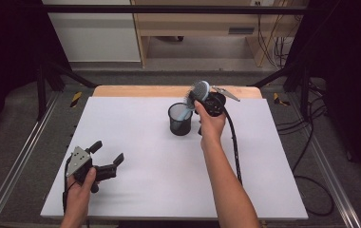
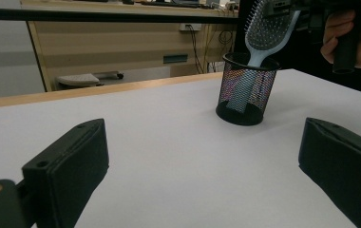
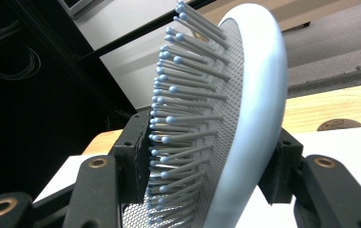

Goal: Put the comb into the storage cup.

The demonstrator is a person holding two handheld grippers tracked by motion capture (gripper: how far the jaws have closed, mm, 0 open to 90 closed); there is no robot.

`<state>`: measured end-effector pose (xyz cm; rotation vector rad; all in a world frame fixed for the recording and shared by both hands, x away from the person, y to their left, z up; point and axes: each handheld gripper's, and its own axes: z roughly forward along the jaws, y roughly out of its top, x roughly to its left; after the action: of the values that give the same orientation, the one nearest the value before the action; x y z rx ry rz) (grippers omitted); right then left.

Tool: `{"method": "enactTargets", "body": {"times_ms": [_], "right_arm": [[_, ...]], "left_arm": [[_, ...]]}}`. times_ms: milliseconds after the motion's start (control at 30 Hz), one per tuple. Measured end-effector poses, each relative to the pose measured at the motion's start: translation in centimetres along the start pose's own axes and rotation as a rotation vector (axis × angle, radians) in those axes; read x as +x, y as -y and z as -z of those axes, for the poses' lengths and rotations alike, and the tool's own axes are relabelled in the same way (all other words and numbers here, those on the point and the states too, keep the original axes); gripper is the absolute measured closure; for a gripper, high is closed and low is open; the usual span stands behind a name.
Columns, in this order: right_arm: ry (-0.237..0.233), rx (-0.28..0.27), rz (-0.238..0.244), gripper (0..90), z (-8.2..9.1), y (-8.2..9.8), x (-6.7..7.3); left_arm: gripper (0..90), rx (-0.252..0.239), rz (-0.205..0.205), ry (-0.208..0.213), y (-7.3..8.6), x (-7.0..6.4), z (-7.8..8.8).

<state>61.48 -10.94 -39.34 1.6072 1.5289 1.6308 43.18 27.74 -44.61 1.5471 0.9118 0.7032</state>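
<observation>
A light-blue hairbrush stands tilted with its handle down inside a black mesh cup at the back middle of the white tabletop. My right gripper holds the brush head above the cup. In the right gripper view one pad meets the bristle tips and the other pad rests on the smooth back of the hairbrush. My left gripper lies on the table at the front left, open with nothing between its fingers. In the left gripper view it faces the cup and hairbrush.
The right gripper's black cable trails along the forearm toward the front edge. A wooden strip borders the table's far edge. Metal rails run along both sides, and a wooden cabinet stands beyond.
</observation>
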Motion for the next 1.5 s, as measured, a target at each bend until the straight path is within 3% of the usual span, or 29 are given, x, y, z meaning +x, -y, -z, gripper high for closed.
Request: {"method": "enactTargets", "body": {"times_ms": [433, 667, 900, 1067, 1267, 1500], "right_arm": [[-0.014, 0.018, 0.007, 40.5, 0.14, -0.06, -0.08], [-0.026, 0.039, -0.012, 29.4, -0.03, 0.07, 0.06], [-0.023, 0.054, -0.002, 11.8, -0.05, 0.11, 0.11], [-0.008, 0.064, 0.030, 8.8, 0.21, -0.01, 0.31], [-0.011, 0.052, 0.012, 7.6, 0.48, -0.27, 0.40], [-0.009, 0.045, 0.033, 7.2, 0.78, -0.46, 0.44]], "left_arm": [[3.0, -0.001, 0.002, -0.001, -0.01, 0.03, 0.04], [3.0, -0.005, 0.003, 0.002, -0.03, 0.04, 0.10], [3.0, -0.005, 0.003, -0.001, -0.02, 0.06, 0.10], [2.9, -0.005, 0.003, -0.003, -0.02, 0.05, 0.12], [3.0, -0.004, 0.002, -0.003, -0.01, 0.03, 0.11], [3.0, -0.005, 0.002, 0.000, -0.02, 0.01, 0.09]]}}
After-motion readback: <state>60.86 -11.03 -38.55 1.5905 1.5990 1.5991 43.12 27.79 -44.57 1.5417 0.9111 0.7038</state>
